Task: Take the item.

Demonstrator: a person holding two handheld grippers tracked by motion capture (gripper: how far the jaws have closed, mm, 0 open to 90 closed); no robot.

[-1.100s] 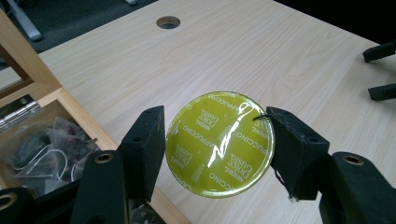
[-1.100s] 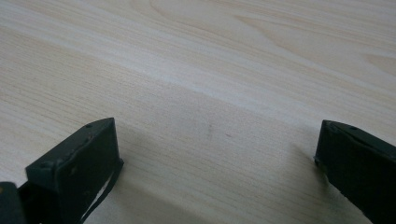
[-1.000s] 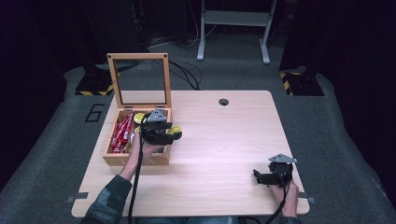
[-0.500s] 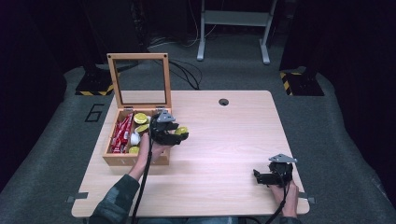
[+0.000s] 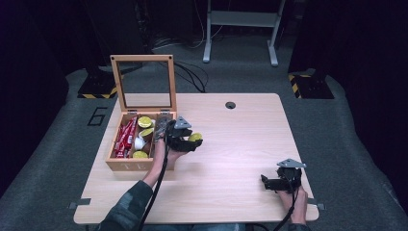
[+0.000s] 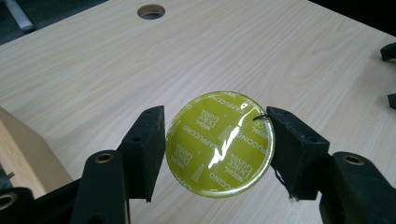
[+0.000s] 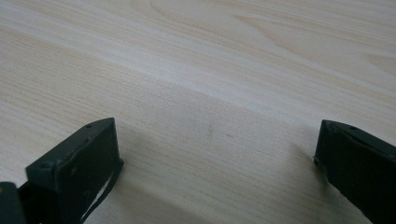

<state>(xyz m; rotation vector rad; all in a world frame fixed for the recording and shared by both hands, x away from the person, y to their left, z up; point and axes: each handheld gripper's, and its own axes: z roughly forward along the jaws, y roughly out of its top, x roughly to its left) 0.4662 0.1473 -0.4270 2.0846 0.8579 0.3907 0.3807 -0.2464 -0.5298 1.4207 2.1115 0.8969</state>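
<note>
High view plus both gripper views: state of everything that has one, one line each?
Box: open, lid upright.
Capsule: clamped at its rim, held above the table, outside the box.
Left gripper: shut on the capsule.
Right gripper: open, nothing between its jaws, low over the table.
Box compartments: red packets on the left, more yellow capsules in the middle.
</note>
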